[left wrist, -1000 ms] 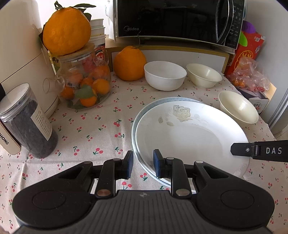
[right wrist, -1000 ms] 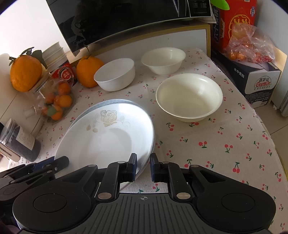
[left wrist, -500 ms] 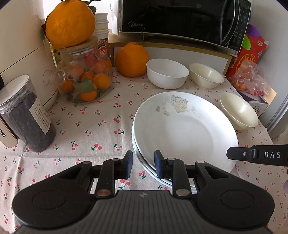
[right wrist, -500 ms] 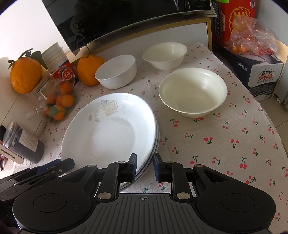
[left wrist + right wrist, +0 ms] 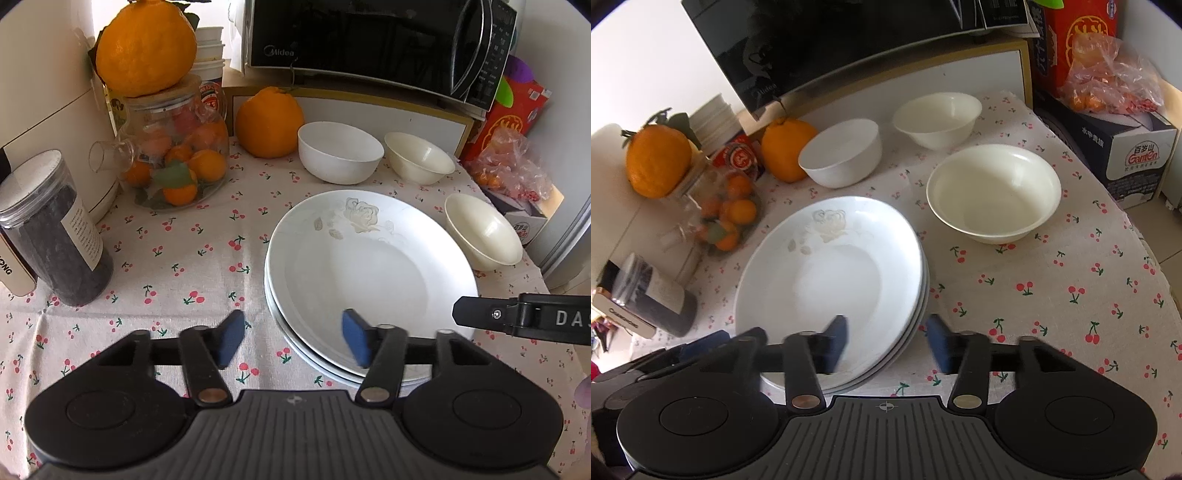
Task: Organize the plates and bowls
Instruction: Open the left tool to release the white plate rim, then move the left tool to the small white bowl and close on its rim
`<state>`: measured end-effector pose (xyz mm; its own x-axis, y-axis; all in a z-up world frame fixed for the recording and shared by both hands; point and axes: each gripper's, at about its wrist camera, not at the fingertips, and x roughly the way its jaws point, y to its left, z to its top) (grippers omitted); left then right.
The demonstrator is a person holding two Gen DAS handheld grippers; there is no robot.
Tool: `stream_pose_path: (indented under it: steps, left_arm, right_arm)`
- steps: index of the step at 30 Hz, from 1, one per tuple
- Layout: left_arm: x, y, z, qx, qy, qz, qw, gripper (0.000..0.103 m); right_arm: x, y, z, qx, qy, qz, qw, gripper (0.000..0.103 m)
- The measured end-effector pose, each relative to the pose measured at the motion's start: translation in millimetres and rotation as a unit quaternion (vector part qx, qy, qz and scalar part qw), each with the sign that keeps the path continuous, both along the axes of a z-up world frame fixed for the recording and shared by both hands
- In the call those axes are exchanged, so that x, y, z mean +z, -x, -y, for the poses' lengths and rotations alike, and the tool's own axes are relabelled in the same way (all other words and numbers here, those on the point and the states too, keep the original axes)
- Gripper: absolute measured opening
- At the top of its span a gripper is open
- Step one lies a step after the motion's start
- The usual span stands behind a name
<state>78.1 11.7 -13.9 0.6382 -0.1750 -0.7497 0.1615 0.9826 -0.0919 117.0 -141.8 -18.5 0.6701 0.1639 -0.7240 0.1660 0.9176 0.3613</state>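
A stack of white plates (image 5: pixel 373 273), the top one with a pale rose print, lies on the cherry-print tablecloth; it also shows in the right wrist view (image 5: pixel 831 280). Three bowls stand behind and right of it: a white bowl (image 5: pixel 340 151) (image 5: pixel 842 151), a small cream bowl (image 5: pixel 419 157) (image 5: pixel 938 118) and a larger cream bowl (image 5: pixel 482 230) (image 5: pixel 993 192). My left gripper (image 5: pixel 293 341) is open and empty over the stack's near left rim. My right gripper (image 5: pixel 888 343) is open and empty over the stack's near right rim.
A microwave (image 5: pixel 369 40) stands on a shelf at the back. A glass jar of small oranges (image 5: pixel 173 158), a large orange (image 5: pixel 269 122) and a dark canister (image 5: pixel 55 236) stand at the left. A bag and boxes (image 5: pixel 1108 92) stand at the right edge.
Both grippers have opened from shut. The top plate has settled onto the stack, and both grippers have drawn back a little toward the near side.
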Motion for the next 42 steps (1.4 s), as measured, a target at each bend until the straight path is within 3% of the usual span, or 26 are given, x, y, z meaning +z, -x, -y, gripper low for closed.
stream_pose_path:
  steps: [8,14,22,32,39,42]
  left_arm:
    - [9.4,0.2,-2.4,0.043,0.011,-0.006,0.999,0.085]
    - [22.9,-6.1,5.5,0.058,-0.007,0.014,0.9982,0.098]
    - [33.3,-39.4,1.9,0.088,0.002,0.008,0.9961,0.101]
    - [45.3,-100.1,9.2,0.114,0.046,-0.019,0.9922,0.102]
    - [35.4,-131.1,16.0,0.106,0.087,-0.001,0.9906,0.102]
    - [25.8,-142.5,19.5,0.105,0.095,0.002,0.9899,0.101]
  right_arm:
    - [17.0,4.7,2.7,0.0,-0.006,0.032,0.999,0.073]
    - [37.6,1.2,10.1,-0.01,-0.013,0.062,0.998,0.083]
    - [53.6,-34.5,26.9,-0.013,-0.011,0.074,0.997,0.087]
    - [56.9,-92.4,55.9,-0.046,-0.084,0.077,0.992,0.089]
    - [32.9,-125.5,67.1,-0.047,-0.153,0.089,0.983,0.089]
    - [15.4,-142.2,72.0,-0.061,-0.18,0.061,0.98,0.089]
